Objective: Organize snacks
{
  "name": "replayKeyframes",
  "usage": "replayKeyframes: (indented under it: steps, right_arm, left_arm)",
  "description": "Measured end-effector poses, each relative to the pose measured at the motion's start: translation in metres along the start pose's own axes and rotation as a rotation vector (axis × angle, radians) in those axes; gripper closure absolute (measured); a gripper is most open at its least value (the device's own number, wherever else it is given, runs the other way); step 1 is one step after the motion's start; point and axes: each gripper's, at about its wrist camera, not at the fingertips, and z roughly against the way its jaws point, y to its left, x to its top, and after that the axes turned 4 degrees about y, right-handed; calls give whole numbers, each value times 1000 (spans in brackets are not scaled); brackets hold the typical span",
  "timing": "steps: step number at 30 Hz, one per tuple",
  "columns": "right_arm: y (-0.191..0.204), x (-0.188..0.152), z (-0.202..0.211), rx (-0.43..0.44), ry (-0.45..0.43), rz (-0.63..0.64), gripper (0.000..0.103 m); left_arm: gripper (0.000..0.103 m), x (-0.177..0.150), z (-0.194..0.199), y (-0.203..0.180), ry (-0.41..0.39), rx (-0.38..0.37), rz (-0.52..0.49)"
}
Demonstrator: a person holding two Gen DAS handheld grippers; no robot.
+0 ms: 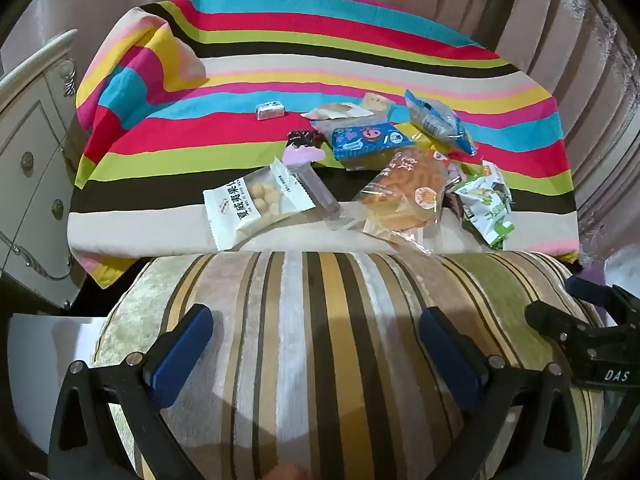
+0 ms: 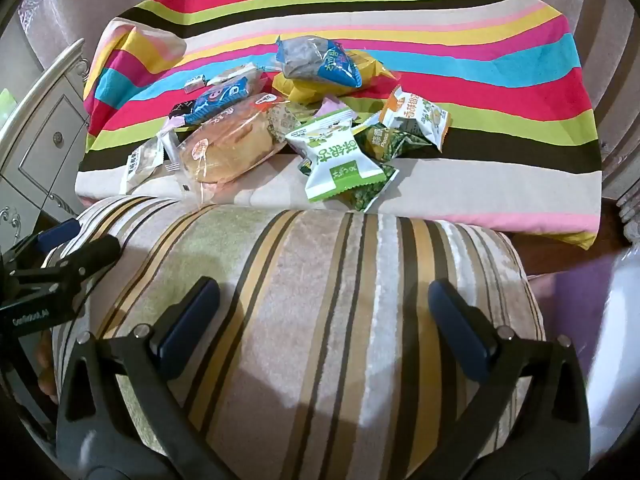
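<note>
My striped cushion fills 6 o'clock, rainbow cloth at 12. Snack pile sits on the cloth's near edge. My left tongs and right tongs both spread wide, empty.

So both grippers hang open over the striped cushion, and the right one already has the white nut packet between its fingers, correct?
Not quite. The right gripper holds nothing: in the right wrist view only the striped cushion lies between its open fingers. The white nut packet lies untouched on the striped cloth beyond the cushion. The left gripper is open over the cushion too, as you said.
</note>
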Motion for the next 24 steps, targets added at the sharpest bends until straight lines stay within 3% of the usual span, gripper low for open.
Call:
replayKeyframes:
  steps: [4, 11, 24]
  right_arm:
    - [0, 0, 0, -2, 1, 1, 0]
    - [1, 1, 0, -4, 3, 4, 0]
    - [1, 1, 0, -4, 2, 4, 0]
  left_arm:
    - [0, -1, -2, 7, -14, -7, -3]
    - [0, -1, -4, -1, -22, 49, -14]
    - [0, -1, -4, 0, -17, 51, -12]
